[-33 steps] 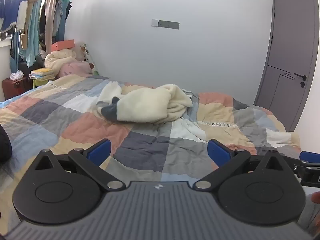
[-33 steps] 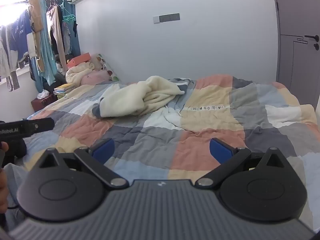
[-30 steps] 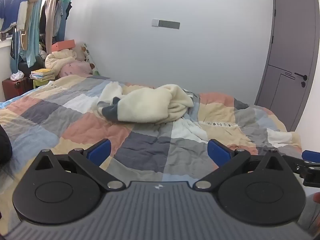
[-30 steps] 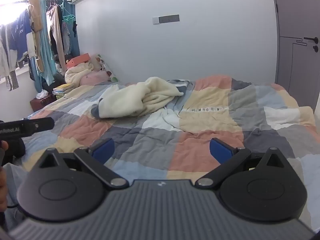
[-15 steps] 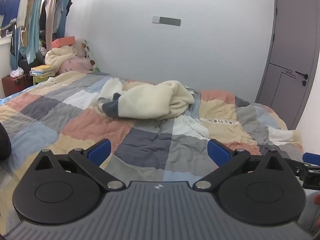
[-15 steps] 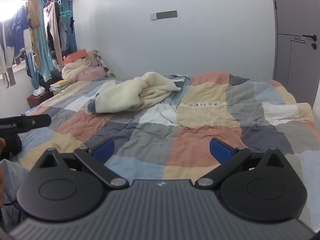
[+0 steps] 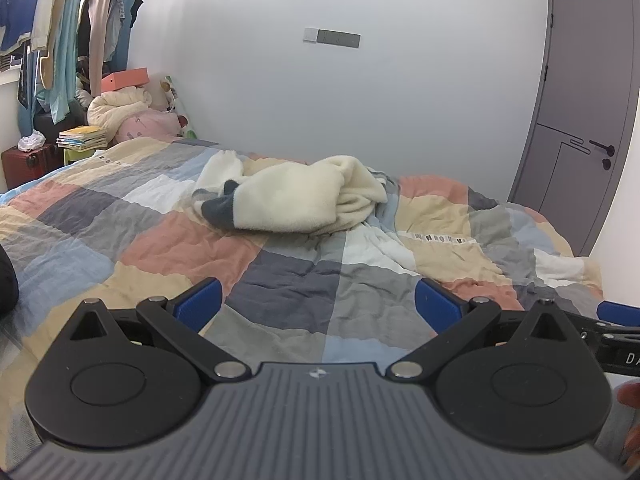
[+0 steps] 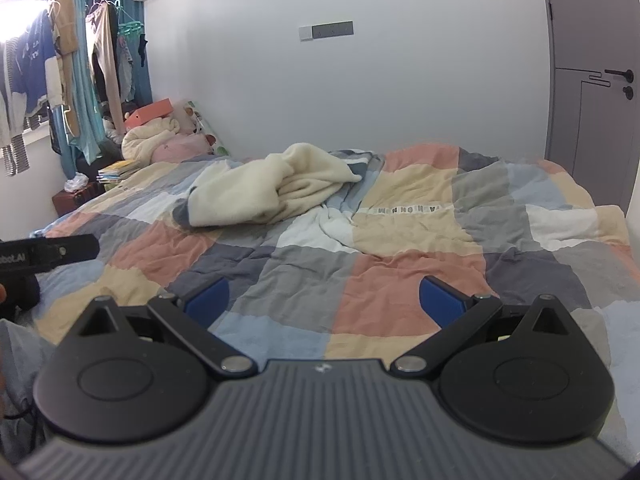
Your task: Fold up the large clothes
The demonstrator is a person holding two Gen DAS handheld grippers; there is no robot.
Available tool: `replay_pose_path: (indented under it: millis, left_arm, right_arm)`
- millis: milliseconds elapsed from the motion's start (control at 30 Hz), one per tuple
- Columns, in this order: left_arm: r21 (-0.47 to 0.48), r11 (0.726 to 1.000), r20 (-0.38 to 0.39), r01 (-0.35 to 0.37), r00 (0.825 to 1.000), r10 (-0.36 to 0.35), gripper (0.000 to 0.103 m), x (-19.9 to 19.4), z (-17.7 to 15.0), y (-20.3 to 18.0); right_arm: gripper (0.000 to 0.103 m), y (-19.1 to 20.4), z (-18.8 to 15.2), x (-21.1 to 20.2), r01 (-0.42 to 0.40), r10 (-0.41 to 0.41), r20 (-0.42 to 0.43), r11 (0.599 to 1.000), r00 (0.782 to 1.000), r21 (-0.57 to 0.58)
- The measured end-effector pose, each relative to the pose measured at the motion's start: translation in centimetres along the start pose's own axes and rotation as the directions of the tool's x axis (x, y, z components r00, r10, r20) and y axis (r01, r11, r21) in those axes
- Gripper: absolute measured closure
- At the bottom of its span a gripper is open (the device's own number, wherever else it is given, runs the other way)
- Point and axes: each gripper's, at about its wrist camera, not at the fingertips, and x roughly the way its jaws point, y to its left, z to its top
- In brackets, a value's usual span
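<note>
Lying crumpled on the patchwork quilt [image 7: 192, 248], the cream garment [image 7: 292, 200] faces both grippers' spread jaws.

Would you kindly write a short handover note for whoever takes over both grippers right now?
Left gripper: open, empty, held above the near part of the bed.
Right gripper: open, empty, likewise above the near part.
The cream fleece garment with a dark grey cuff lies crumpled in a heap on the patchwork checked quilt, toward the far wall, untouched.
Done: nothing folded.
Left: reach the garment, spread it flat, then fold it.
</note>
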Motion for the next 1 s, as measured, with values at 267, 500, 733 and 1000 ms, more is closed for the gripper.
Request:
replay_pose_path:
  millis: [267, 500, 733, 1000]
  left_arm:
    - [0.000, 1.000, -0.003, 0.003, 1.000, -0.003, 0.000, 0.25, -0.31, 0.02]
    - [0.005, 1.000, 0.000, 0.007, 1.000, -0.007, 0.000, 0.19, -0.36, 0.05]
    - [-0.001, 1.000, 0.004, 0.001, 1.000, -0.001, 0.000, 0.14, -0.43, 0.09]
    - [0.009, 1.000, 0.005, -0.001, 1.000, 0.001, 0.000, 0.29, -0.51, 0.03]
  right_arm:
    - [0.000, -0.11, -0.23, 0.18, 0.004, -0.004, -0.005, 1.000, 1.000, 0.003]
    - [0.000, -0.05, -0.27, 0.16, 0.005, -0.005, -0.007, 1.000, 1.000, 0.001]
    - [0.000, 0.01, -0.28, 0.19, 0.004, -0.004, -0.009, 1.000, 1.000, -0.003]
    - [0.000, 0.15, -0.46, 0.12, 0.007, -0.007, -0.010, 1.000, 1.000, -0.002]
